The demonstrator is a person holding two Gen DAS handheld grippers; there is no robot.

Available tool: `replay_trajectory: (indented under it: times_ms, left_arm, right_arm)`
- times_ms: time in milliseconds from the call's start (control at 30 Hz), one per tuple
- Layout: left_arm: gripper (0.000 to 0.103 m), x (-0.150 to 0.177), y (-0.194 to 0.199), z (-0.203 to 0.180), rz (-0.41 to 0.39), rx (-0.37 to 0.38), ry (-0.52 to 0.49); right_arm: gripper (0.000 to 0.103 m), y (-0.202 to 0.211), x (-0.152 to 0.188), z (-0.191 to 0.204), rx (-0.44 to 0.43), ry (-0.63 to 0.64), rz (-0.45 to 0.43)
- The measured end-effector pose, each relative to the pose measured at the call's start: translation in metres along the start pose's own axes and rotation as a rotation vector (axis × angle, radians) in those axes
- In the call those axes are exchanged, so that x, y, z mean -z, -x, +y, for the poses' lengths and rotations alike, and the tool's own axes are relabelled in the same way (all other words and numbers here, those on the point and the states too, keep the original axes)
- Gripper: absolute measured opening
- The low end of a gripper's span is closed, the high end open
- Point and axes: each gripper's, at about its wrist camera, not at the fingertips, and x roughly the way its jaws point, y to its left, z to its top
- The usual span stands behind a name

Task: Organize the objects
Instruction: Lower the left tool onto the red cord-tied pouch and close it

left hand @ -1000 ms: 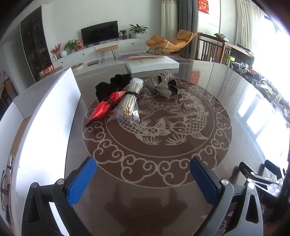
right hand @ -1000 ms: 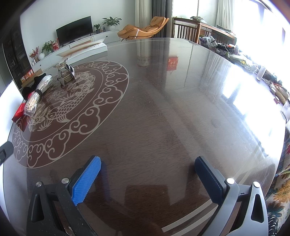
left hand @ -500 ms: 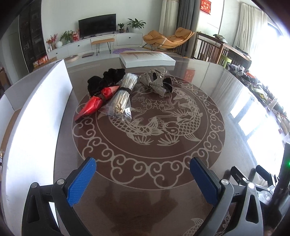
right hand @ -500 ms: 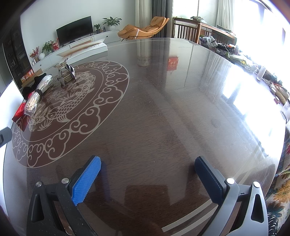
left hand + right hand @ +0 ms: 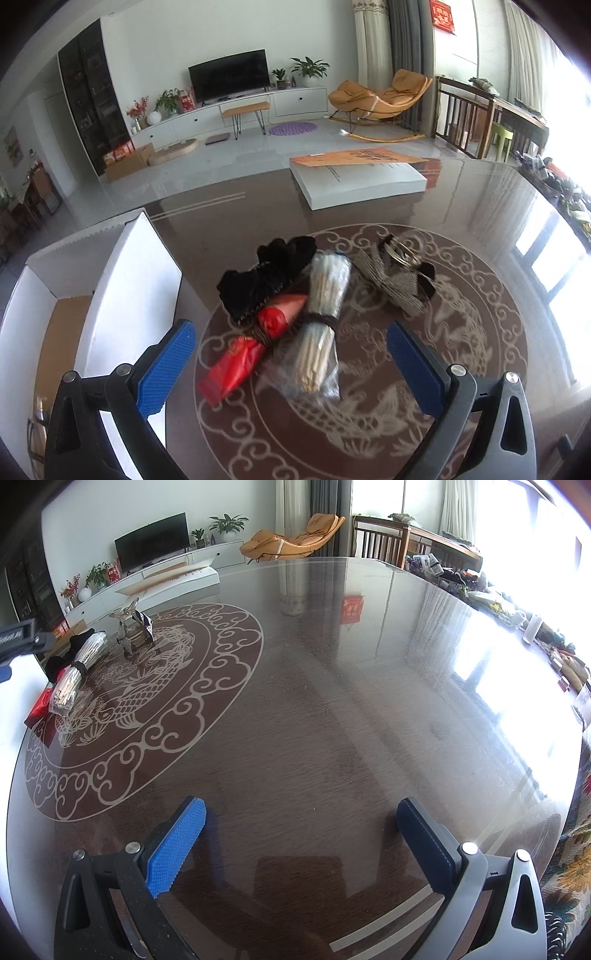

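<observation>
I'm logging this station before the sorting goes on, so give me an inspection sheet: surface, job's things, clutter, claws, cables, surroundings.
Surface: glossy dark table with a pale dragon-and-cloud medallion; strong window glare.
Job's things: bagged bundle of pale sticks, red wrapped bundle and black fabric item lying together; grey strap with metal rings apart to their right; open white box at the table's left edge.
Clutter: flat white carton with an orange sheet on top, at the far edge.
Claws: left claw open, close before the bundles; right claw open over bare table.
Cables: nothing seen.
Surroundings: living room with television, plants, orange rocking chair.
</observation>
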Motion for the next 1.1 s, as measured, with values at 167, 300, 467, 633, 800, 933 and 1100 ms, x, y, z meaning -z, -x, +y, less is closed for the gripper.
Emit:
replay_trajectory:
  times_ms: [167,300,467,633,800,933,1100]
  left_arm:
    - [0.103,-0.002,-0.067,0.038,0.177,0.058,0.157]
    - [0.103,0.025,-0.077,0.055,0.204,0.207,0.308]
    - [0.089,0.051,-0.055,0.012,0.133,0.165,0.083]
    - [0.062,0.085,-0.017,-0.020,0.081,0.176,0.033]
    - [0.055,0.131,0.030,-0.041,0.088,0.197,-0.046]
    - [0.062,0.143,0.047,-0.019,0.130,0.229,0.012]
    - [0.082,0.132,0.042,0.000,0.125,0.189,0.038]
  right_arm:
    - [0.103,0.000,0.000,0.000,-0.001,0.000,0.000]
    - [0.103,0.000,0.000,0.001,-0.001,0.000,-0.001]
    - [0.103,0.000,0.000,0.001,-0.001,0.000,0.000]
    - [0.103,0.000,0.000,0.001,-0.001,0.000,0.000]
    - [0.103,0.000,0.000,0.002,-0.001,0.001,-0.001]
    - [0.103,0.001,0.000,0.003,-0.001,0.001,-0.001]
    - [0.103,0.001,0.000,0.003,-0.001,0.002,-0.001]
